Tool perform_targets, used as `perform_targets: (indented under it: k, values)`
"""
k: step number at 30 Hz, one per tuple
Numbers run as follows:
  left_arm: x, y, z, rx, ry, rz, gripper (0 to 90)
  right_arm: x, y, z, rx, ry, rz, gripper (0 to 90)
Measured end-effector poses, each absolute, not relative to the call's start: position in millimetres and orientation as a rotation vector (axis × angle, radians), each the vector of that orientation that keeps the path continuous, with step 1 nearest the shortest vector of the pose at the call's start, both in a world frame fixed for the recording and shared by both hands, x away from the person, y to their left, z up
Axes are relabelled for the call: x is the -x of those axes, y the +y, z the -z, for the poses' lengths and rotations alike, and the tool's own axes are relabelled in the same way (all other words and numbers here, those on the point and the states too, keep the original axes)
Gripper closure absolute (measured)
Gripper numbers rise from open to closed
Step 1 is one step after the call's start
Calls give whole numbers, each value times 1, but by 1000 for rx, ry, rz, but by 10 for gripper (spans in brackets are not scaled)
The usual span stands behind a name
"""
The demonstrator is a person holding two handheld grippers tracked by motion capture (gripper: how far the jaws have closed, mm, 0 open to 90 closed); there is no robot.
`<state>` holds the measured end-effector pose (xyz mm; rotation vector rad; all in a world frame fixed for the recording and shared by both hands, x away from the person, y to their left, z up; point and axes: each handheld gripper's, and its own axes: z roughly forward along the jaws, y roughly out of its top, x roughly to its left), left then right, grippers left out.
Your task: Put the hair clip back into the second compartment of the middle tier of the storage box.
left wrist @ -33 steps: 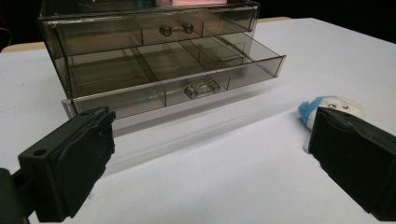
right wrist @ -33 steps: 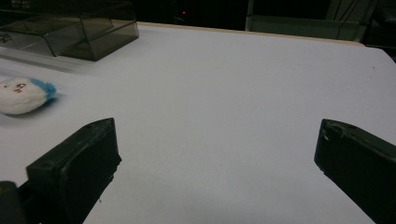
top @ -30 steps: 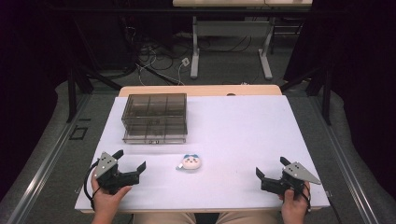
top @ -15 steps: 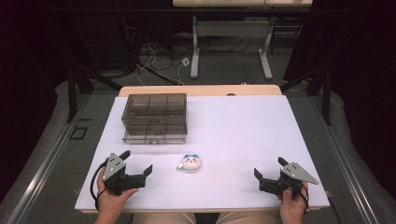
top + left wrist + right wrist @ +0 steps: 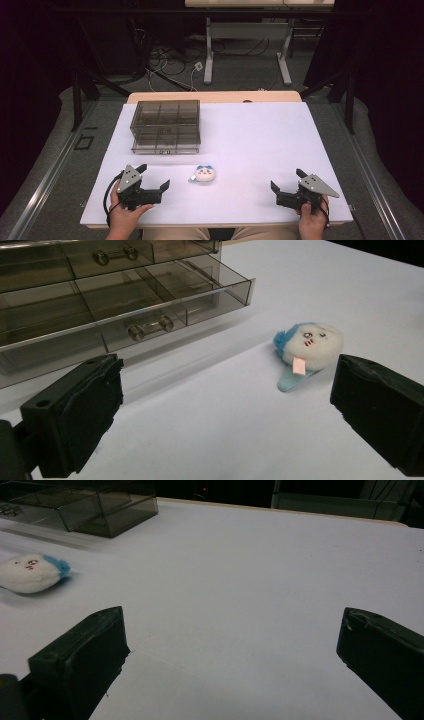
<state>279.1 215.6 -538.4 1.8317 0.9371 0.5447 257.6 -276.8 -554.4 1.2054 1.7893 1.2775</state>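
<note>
Near the front edge of the counter (image 5: pixel 250 130), the left tool (image 5: pixel 156 179) sits low in the person's left hand (image 5: pixel 125 212). Its two black jaws are spread wide apart and hold nothing. The tool points across the counter at a small plush toy (image 5: pixel 203 174).

The plush toy is the thing to measure from. It is round and white, with a blue top and a tiny face. It lies on its side on the bare white counter, and nothing touches it. In the left gripper view, the plush toy (image 5: pixel 306 351) lies just past the tip of one black jaw, with a little gap between them. A small pink tag sticks out from it.

Well off to the right of the plush toy, the right tool (image 5: pixel 286 180) is held in the person's right hand (image 5: pixel 312 222). Its jaws are also spread wide with nothing between them. In the right gripper view, the plush toy (image 5: pixel 31 572) shows far off to one side.

Behind the plush toy and a bit to its left stands a clear grey drawer box (image 5: pixel 166 125). The bottom drawer (image 5: pixel 150 315) is pulled out a little way. It has see-through walls that split it into small parts, and a little knob handle (image 5: pixel 149 328) on its front.

Past the back edge of the counter, the floor (image 5: pixel 250 65) is dark, with cables and table legs on it.
</note>
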Motion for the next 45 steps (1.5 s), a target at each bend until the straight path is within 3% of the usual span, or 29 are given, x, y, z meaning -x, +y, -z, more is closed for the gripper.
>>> perform_targets:
  k: [45]
  values:
    - [-305, 178, 521, -1891, 896, -418, 18, -257, -277, 555, -1212, 1783, -1287, 0]
